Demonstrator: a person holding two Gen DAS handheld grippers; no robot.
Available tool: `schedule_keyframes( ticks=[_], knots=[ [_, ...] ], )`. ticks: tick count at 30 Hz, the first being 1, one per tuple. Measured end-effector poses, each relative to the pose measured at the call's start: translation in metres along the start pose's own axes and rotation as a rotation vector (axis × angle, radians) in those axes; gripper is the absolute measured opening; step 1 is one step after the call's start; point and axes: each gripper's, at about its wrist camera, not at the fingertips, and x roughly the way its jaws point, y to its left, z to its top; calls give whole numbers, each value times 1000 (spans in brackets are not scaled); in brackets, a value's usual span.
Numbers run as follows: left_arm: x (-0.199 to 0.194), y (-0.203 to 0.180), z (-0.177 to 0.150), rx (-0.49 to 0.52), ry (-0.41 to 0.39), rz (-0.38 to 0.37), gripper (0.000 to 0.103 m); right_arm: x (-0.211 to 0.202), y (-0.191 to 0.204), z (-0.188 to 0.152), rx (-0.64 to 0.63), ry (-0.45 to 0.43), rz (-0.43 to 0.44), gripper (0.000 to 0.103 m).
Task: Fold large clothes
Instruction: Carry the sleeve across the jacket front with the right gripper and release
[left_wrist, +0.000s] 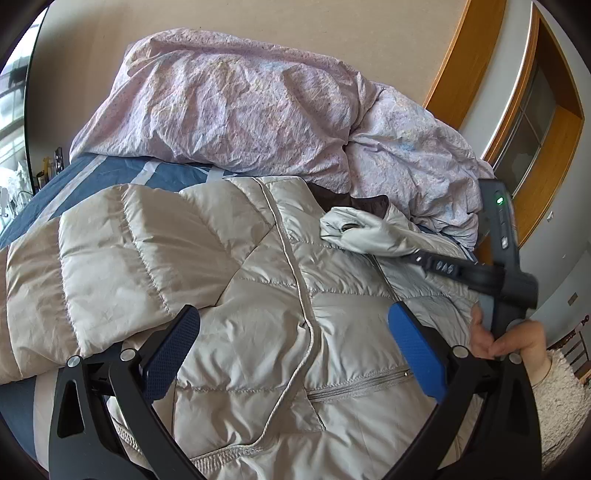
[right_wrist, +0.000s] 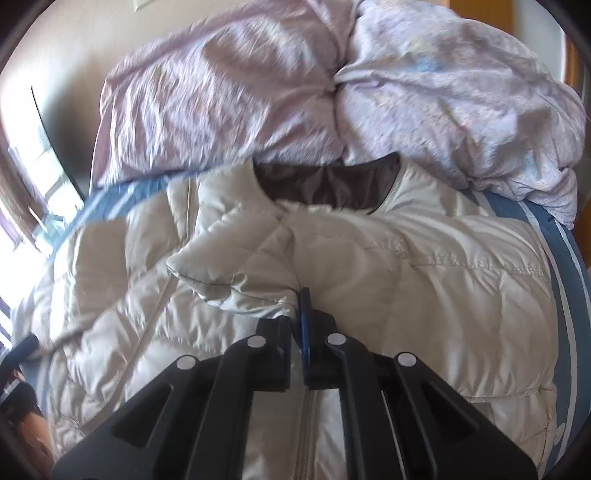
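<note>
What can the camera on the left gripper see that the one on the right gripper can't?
Only the left wrist view shows the whole right gripper from outside, clamped on a sleeve cuff, the hand holding it, the jacket's zipped pocket and a wooden-framed window.

Only the right wrist view shows the brown lining wide at the collar.

Both show the pale puffer jacket on blue striped bedding, with a rumpled pink duvet behind it.

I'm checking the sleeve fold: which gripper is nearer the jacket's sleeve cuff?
Right. The right gripper has its jaws shut on the sleeve cuff, carrying it over the jacket. The left gripper hangs open above the jacket's front, apart from the cuff.
</note>
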Motion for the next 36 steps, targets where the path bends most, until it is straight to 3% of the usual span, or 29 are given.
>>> schedule_keyframes(
  ticks=[3,7,9,10,11,14,16,23,31,36],
  knots=[
    [-1,0,-1,1,-2,-4,102,14,15,-12,-76,48,-42,7],
    [0,-3,-2,15,22,32,102,27,38,-32,-257,94,-162,13],
    [0,-4,-3,27,33,34,102,24,43,-37,-304,94,-182,34],
    [0,-3,-3,28,36,32,102,20,45,-39,-318,91,-178,59],
    [0,-2,-4,28,39,28,102,13,46,-41,-327,67,-167,71],
    [-1,3,-5,5,47,10,102,-6,43,-41,-307,27,-109,70],
    [-2,9,-6,-17,53,-5,102,-15,27,-34,-211,9,-49,66],
    [-12,33,-12,-98,45,-14,102,-2,-48,-7,132,-3,-138,33],
    [-36,48,-16,-96,-112,105,102,20,-54,0,172,-6,-169,33],
    [-40,55,-20,-73,-71,129,102,41,-39,1,117,29,-217,39]
  ],
)
